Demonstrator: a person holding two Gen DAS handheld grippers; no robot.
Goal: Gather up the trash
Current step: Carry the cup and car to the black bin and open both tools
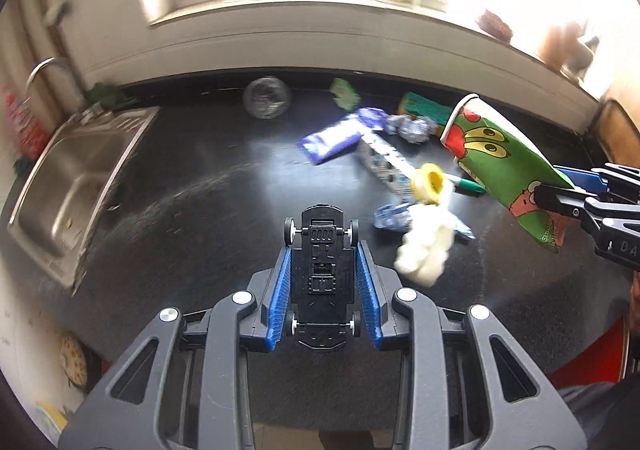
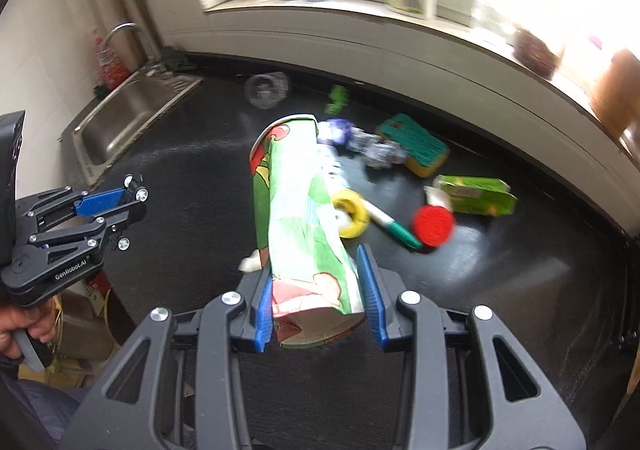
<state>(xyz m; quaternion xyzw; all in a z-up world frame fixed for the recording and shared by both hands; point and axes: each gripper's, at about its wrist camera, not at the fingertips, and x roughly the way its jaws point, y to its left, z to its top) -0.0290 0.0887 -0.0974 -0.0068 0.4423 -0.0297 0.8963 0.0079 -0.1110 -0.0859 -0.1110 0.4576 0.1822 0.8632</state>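
1. Left gripper (image 1: 324, 246) is clamped on a toy car (image 1: 322, 278), underside facing us, its long axis running along the fingers.
2. Right gripper (image 2: 316, 286), to its right, pinches a crumpled paper cup (image 2: 296, 217), rim pointing away from us.
3. Beyond both, wrappers (image 1: 332, 137) and a yellow tape roll (image 1: 430, 181) lie ahead-right on the counter (image 1: 200, 177), nearer our right gripper.
4. Only the right view shows the red lid (image 2: 434, 226) and green box (image 2: 476, 193).

On my counter: one paper cup (image 2: 298, 217), one toy car (image 1: 322, 274), one sponge (image 2: 416, 147), one marker (image 2: 394, 228), one red lid (image 2: 434, 226), one yellow tape roll (image 2: 352, 217).
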